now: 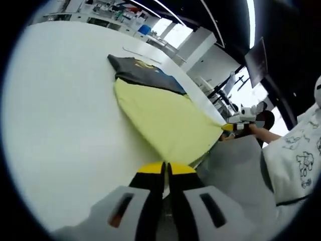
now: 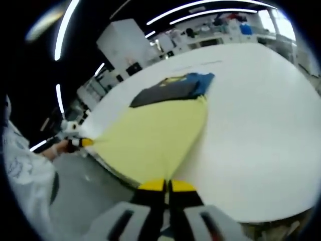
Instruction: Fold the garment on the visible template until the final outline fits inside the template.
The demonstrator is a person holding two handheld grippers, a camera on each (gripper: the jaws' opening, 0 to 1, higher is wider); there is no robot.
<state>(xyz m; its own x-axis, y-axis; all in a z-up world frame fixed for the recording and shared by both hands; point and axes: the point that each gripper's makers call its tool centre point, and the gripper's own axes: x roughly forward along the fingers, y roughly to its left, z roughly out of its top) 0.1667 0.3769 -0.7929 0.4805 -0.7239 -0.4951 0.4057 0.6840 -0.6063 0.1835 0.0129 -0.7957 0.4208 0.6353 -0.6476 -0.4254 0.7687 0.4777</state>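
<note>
A yellow garment (image 1: 165, 118) with a dark upper part is spread on a white table (image 1: 60, 130), its near hem pulled off the table edge. In the left gripper view, the left gripper (image 1: 166, 170) is seen with its yellow-tipped jaws clenched on one corner of the hem, and the right gripper (image 1: 235, 125) is seen at the far right, gripping the other corner where the cloth draws to a point. A person's hand and patterned white sleeve (image 1: 296, 150) are seen behind it.

In the right gripper view, the right gripper (image 2: 167, 187) is shown with jaws clenched on the garment's (image 2: 155, 133) near corner, while the left gripper (image 2: 80, 142) is seen at the left, holding the opposite corner. A blue patch (image 2: 200, 80) on the garment's far end is shown more clearly here. The table (image 2: 261, 115) stretches away to the right. Shelves and benches are visible in the far background of both views.
</note>
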